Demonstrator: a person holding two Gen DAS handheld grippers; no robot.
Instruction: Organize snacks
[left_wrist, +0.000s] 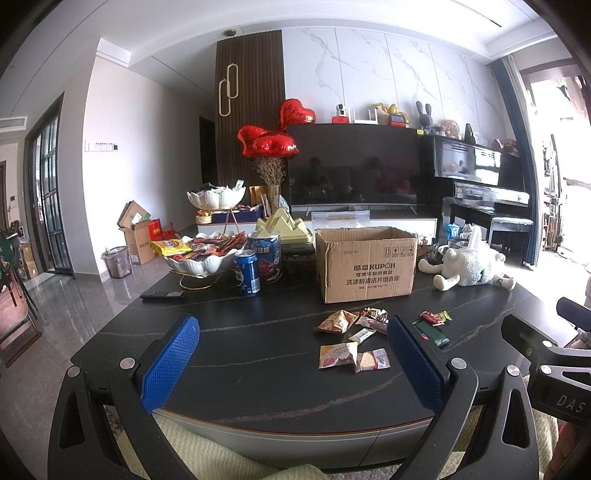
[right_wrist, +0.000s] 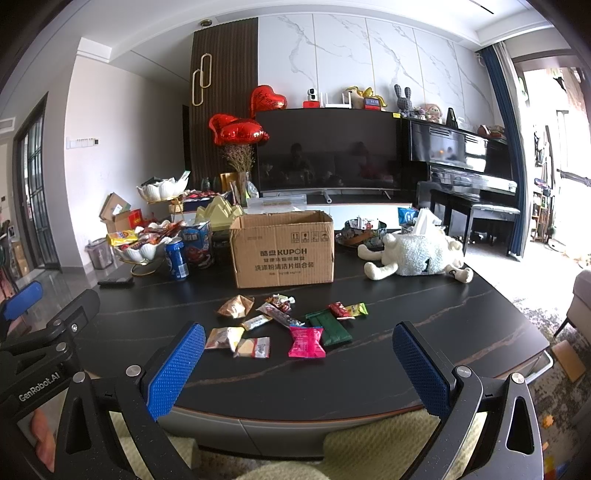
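Several small snack packets lie loose on the dark table (right_wrist: 424, 317), among them a pink packet (right_wrist: 306, 341), a green packet (right_wrist: 332, 328), and a beige packet (left_wrist: 338, 354) (right_wrist: 223, 338). Behind them stands an open cardboard box (left_wrist: 365, 264) (right_wrist: 282, 249). My left gripper (left_wrist: 291, 363) is open and empty, held above the table's near edge, left of the packets. Equally open and empty, my right gripper (right_wrist: 299, 369) hovers just in front of the pink packet. Each gripper's body shows at the edge of the other's view.
A white snack bowl (left_wrist: 201, 260) (right_wrist: 142, 251), a blue can (left_wrist: 246, 271) (right_wrist: 176, 262) and a remote (left_wrist: 162, 294) sit at the table's left. A plush sheep (left_wrist: 469, 264) (right_wrist: 413, 256) lies at the right. A TV (right_wrist: 328, 151) and a piano (right_wrist: 465, 162) stand behind.
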